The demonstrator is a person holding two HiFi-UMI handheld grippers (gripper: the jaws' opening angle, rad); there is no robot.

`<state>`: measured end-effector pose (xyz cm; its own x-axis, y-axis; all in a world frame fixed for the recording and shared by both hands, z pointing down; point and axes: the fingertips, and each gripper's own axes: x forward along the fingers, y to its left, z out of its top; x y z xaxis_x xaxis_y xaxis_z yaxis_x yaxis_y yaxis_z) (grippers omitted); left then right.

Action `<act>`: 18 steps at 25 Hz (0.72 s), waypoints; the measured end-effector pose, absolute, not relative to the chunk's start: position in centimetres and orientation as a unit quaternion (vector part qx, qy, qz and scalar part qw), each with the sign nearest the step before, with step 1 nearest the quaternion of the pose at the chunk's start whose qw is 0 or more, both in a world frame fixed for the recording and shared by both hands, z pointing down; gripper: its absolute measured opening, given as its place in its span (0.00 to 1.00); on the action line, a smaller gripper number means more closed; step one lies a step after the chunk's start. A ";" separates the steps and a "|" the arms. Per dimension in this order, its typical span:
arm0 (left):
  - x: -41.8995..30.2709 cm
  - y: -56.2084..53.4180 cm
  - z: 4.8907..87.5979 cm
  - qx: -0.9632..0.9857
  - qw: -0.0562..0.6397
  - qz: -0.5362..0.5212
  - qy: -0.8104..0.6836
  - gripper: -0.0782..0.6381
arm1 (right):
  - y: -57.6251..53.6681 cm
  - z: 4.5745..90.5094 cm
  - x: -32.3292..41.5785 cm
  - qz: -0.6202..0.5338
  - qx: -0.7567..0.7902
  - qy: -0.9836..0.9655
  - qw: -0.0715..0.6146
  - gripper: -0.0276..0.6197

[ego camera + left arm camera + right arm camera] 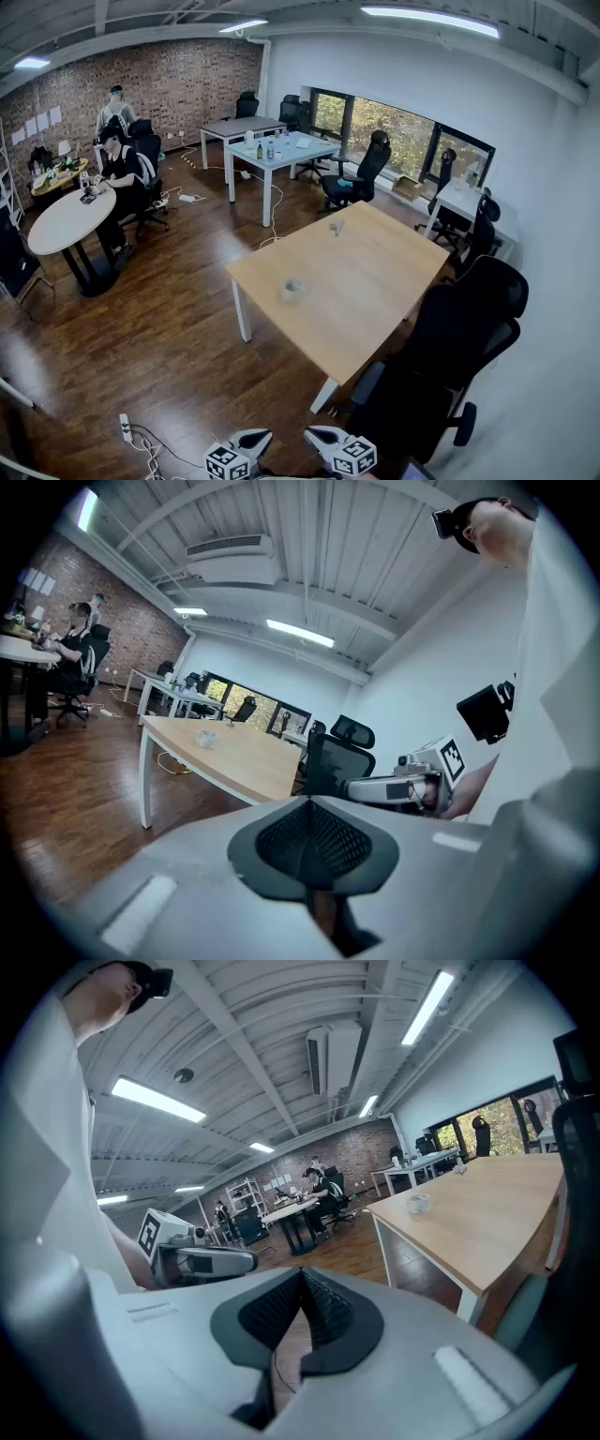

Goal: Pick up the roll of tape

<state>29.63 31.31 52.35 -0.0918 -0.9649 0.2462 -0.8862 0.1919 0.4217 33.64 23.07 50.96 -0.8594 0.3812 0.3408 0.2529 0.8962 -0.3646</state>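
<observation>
Well, my left gripper (310, 802) is closed tight on nothing, and my right gripper (302, 1274) is closed and empty too; both sit low, well apart from the desk (375, 300). At the far left a seated person (120, 173) is at a round white table (66, 220) near a brick wall (178, 80). Dark wood floor (169, 347) runs up to the pale desk. The roll of tape (292, 289) lies near its left corner, flat as far as I can tell, hole up, axis upright. A black chair (464, 328) stands at the desk's right edge.
</observation>
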 end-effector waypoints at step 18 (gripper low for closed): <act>26.1 35.0 52.3 0.619 0.235 -0.091 -0.744 0.12 | 26.6 51.8 29.8 0.168 -0.175 -0.946 0.216 0.05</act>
